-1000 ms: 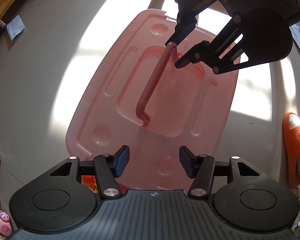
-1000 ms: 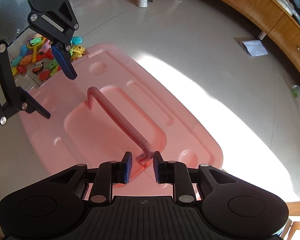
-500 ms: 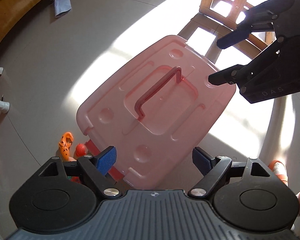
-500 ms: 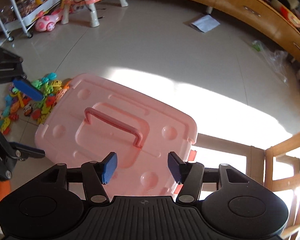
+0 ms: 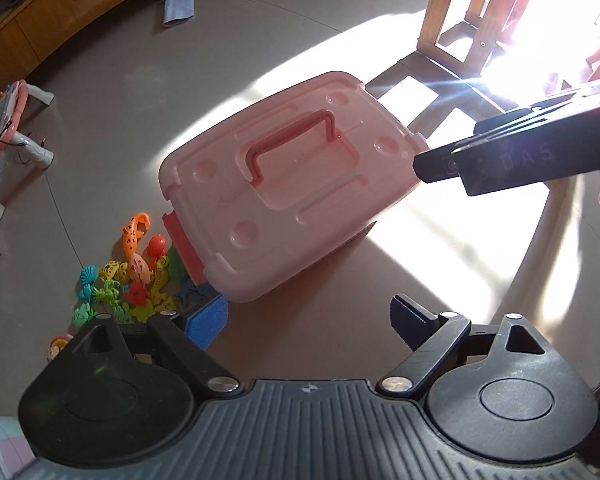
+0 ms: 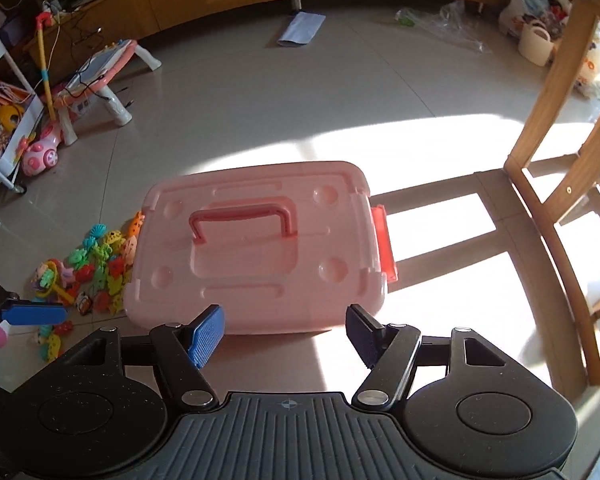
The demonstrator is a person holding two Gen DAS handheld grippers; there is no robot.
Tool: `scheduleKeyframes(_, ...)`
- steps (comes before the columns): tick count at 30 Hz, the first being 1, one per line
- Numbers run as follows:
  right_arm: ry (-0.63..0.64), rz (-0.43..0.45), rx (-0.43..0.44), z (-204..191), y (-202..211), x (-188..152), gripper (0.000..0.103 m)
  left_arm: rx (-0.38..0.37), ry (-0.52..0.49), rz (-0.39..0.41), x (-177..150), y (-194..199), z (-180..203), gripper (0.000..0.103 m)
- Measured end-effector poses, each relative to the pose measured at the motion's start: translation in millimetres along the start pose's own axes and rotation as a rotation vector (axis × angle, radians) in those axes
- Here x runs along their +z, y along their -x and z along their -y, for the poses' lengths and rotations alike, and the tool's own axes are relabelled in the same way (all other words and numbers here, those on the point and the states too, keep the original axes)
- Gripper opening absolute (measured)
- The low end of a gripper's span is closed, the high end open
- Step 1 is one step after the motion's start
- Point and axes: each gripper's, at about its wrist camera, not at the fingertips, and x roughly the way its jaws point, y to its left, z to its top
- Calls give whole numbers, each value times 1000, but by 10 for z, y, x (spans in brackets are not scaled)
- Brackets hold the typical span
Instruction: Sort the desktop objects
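A: Two views logged. Left wrist: left gripper [image 5: 310, 322] spread wide, jaws just opened, nothing between; pink box [image 5: 288, 184] on floor, toys [image 5: 136, 276] beside it.

B: Right wrist: right gripper [image 6: 286, 334] likewise parted, empty; box lidded, handle [image 6: 242, 220] upright.

The letters "DAS" can be read, faintly, on the black side of the right gripper [image 5: 436, 168] in the left wrist view. No other text is clear enough to read.
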Motion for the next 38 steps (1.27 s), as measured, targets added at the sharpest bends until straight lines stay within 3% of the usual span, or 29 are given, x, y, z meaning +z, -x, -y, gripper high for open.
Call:
scheduleKeyframes(4,-17,-4,5,-119,7,-275,65,26,65,19,-169,5,37,95)
scheduleKeyframes(12,-45,-42,-33,-332,-76,-822,65,60,189,-45,-568,-262,142,95)
scheduleKeyframes(17,-93,-31,-46,-426,-85,-1126,69,119,203,-66,-816,-435,186,95)
scheduleKeyframes(25,-117,-59,-84,-509,-186,-1488,70,115,199,-67,-1167,-477,329,95)
scheduleKeyframes(38,-124,-49,-83,-516,-200,-1699,72,160,214,50,-1295,-314,333,102)
